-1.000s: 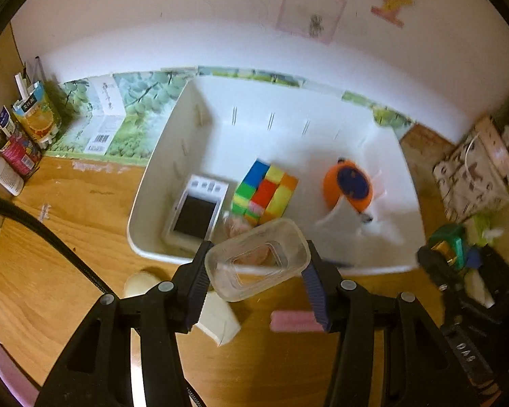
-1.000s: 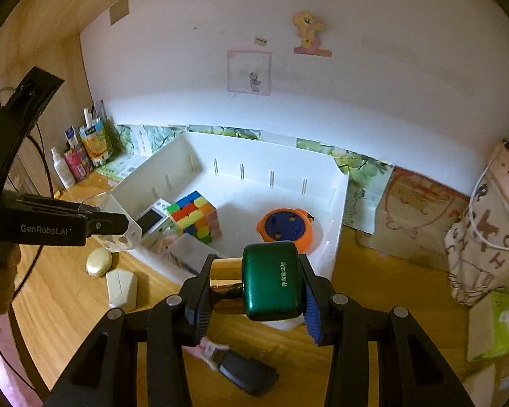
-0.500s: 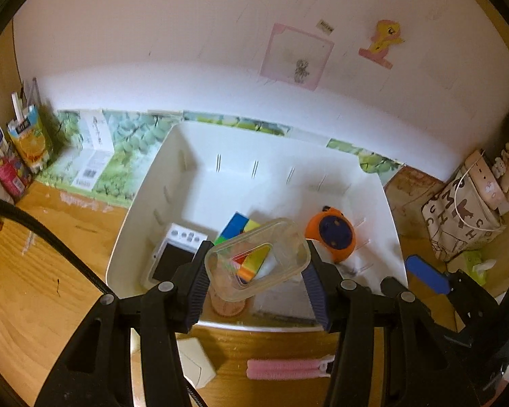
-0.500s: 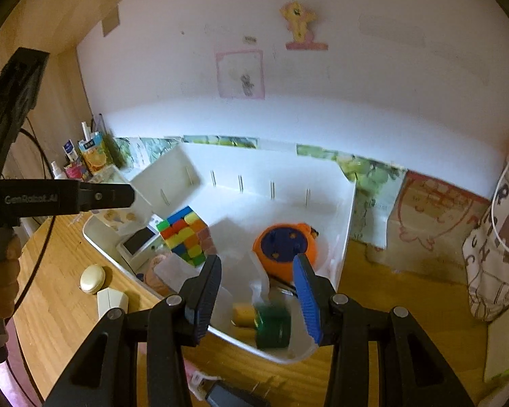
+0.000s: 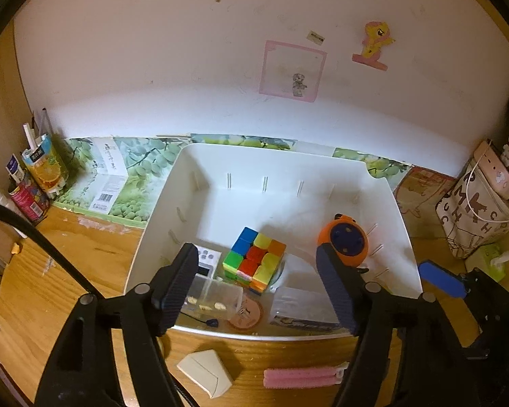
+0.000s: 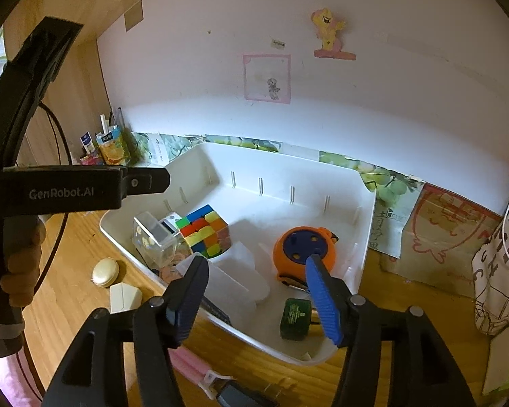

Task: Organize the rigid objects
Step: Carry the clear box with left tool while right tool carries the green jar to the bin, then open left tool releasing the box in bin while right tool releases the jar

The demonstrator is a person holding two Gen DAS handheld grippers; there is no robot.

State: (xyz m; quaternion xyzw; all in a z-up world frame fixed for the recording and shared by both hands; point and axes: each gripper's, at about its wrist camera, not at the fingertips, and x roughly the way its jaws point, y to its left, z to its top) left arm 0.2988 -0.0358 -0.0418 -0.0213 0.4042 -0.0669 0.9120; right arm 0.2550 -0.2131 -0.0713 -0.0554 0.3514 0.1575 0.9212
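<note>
A white bin (image 5: 254,334) on the wooden desk holds a colourful puzzle cube (image 5: 254,259), an orange tape measure (image 5: 347,240) and a white device (image 5: 205,259). A clear plastic box (image 5: 213,296) lies inside the bin's near wall, just below my left gripper (image 5: 254,249). That gripper's jaws are opening and nothing is pressed between them. In the right wrist view, a small green jar (image 6: 295,318) lies in the bin's near right corner. Above it my right gripper (image 6: 256,261) has its jaws opening, with nothing held. The clear box (image 6: 152,237) stands by the cube (image 6: 203,234).
A pink hair clip (image 5: 302,376) and a beige box (image 5: 205,371) lie on the desk before the bin, with a cream oval object (image 6: 105,271) to the left. A juice carton (image 5: 45,166) and bottles stand far left. A patterned bag (image 5: 475,217) stands right.
Both grippers let go of their loads. The clear box left the left jaws and now lies in the bin. The green jar dropped from the right jaws into the bin's corner.
</note>
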